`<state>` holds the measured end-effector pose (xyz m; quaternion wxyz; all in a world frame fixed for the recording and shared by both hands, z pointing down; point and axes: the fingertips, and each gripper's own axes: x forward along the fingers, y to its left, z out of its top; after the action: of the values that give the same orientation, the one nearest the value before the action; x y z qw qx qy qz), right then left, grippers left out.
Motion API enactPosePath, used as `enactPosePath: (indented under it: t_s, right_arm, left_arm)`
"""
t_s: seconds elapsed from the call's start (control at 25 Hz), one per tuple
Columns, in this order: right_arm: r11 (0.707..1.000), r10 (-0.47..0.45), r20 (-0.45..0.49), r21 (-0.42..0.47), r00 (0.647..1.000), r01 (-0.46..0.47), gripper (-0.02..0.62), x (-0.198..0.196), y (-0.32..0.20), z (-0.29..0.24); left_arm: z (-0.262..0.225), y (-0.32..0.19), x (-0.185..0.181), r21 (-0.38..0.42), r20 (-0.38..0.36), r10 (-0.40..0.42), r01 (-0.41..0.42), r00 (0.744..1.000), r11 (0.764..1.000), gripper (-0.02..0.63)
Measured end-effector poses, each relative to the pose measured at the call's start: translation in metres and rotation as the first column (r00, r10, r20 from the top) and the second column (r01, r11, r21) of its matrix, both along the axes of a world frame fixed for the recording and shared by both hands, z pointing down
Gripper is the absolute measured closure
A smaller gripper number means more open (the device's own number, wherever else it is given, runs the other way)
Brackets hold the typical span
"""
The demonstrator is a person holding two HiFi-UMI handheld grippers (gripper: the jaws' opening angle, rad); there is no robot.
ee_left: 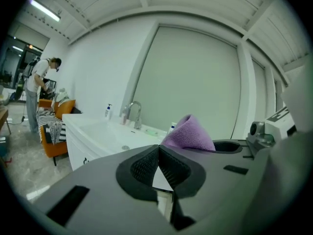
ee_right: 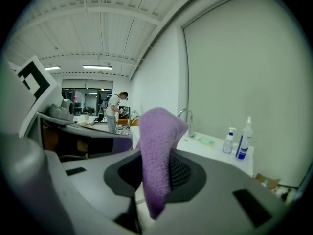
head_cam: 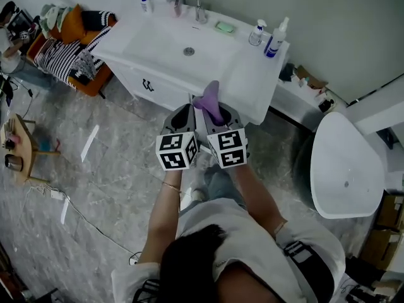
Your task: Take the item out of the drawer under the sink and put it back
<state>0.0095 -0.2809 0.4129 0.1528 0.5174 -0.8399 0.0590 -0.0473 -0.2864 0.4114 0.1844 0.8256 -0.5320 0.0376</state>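
Your right gripper (ee_right: 155, 174) pinches a purple cloth (ee_right: 157, 131); your left gripper (ee_left: 157, 161) is pressed together, empty. Bottles (head_cam: 276, 39) stand at the white vanity's (head_cam: 247, 76) back right corner.

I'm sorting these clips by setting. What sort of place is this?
Likely a bathroom mock-up inside a larger open workspace. There is a white sink with a faucet and pump bottles along its rim, while an orange sofa piled with clothes stands right beside it.
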Motion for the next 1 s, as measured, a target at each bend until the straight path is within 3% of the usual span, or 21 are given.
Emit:
enactPosePath:
  t_s: [0.32, 0.76, 1.0]
  right_arm:
    - [0.992, 0.060, -0.005, 0.110, 0.998, -0.059, 0.497, 0.009, 0.004, -0.047]
    - [0.982, 0.046, 0.048, 0.183, 0.998, -0.054, 0.497, 0.007, 0.007, -0.076]
    - [0.981, 0.062, 0.014, 0.185, 0.998, -0.063, 0.497, 0.007, 0.008, -0.074]
  left_arm:
    - [-0.042, 0.005, 0.005, 0.113, 0.004, 0.014, -0.015, 1.000, 0.993, 0.601]
    - [-0.059, 0.006, 0.003, 0.160, -0.006, 0.017, -0.016, 1.000, 0.987, 0.601]
    - [-0.056, 0.008, -0.001, 0.160, -0.015, 0.018, -0.015, 1.000, 0.987, 0.601]
